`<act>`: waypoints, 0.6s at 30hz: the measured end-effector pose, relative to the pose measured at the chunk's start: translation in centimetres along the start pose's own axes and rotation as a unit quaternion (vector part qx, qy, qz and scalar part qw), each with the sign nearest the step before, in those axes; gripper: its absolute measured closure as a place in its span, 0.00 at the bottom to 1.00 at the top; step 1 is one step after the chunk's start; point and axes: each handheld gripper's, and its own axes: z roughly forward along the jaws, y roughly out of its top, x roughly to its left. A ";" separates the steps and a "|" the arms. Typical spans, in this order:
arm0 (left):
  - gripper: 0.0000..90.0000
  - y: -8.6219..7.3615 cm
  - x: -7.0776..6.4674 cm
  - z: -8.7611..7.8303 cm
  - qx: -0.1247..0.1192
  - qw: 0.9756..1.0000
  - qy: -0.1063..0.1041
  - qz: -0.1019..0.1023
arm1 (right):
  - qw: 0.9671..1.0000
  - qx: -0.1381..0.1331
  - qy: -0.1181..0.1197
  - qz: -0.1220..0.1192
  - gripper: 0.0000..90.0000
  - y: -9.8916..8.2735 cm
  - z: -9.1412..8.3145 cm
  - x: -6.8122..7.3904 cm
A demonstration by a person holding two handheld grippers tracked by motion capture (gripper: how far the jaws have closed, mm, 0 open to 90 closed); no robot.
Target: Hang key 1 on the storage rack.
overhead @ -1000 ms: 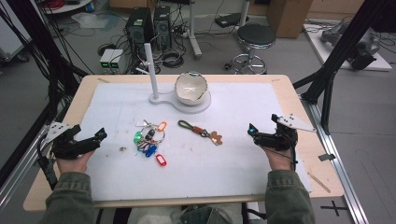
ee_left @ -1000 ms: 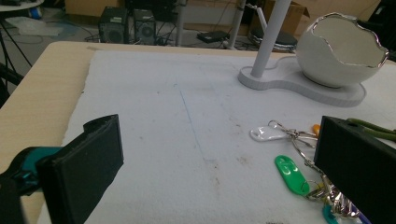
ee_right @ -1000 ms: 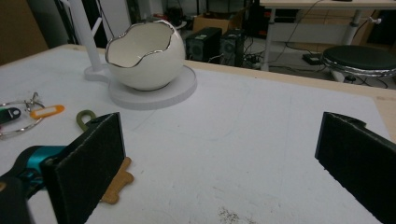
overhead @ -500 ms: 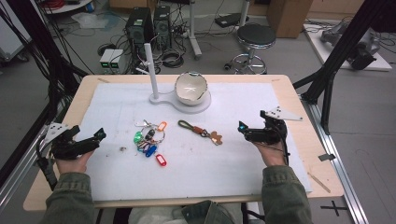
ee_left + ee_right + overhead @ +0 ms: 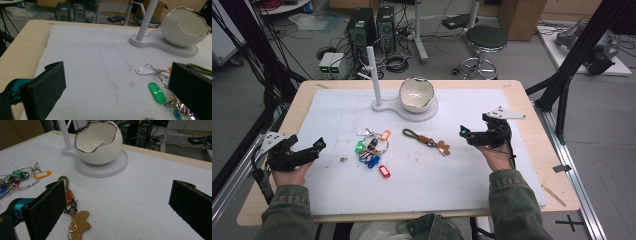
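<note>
- High view: on the worktop (image 5: 512, 95) a white mat carries a bunch of keys with coloured tags (image 5: 372, 150), a key strap with a brown charm (image 5: 427, 141), and an egg-shaped bowl (image 5: 416, 94) on a stand, probably a key holder. The left tool (image 5: 314, 147) rests near the left edge, well apart from the keys. The right tool (image 5: 463, 133) sits just right of the charm.
- Left gripper view: jaws spread wide, empty; the keys (image 5: 160, 95) lie by the right-hand jaw.
- Right gripper view: jaws wide apart, holding nothing; the strap (image 5: 71, 202) lies beside the left-hand jaw, seemingly the likelier pick.
</note>
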 end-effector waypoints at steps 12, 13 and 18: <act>0.02 0.0 0.0 0.1 0.001 1.000 -0.001 -0.003 | 0.998 0.050 0.033 -0.013 0.01 0.7 2.5 0.6; 0.02 0.0 0.0 0.1 0.001 1.000 -0.001 -0.003 | 0.998 0.050 0.033 -0.013 0.01 0.7 2.5 0.6; 0.02 0.0 0.0 0.1 0.001 1.000 -0.001 -0.002 | 0.997 0.066 0.046 -0.017 0.01 1.4 3.7 1.2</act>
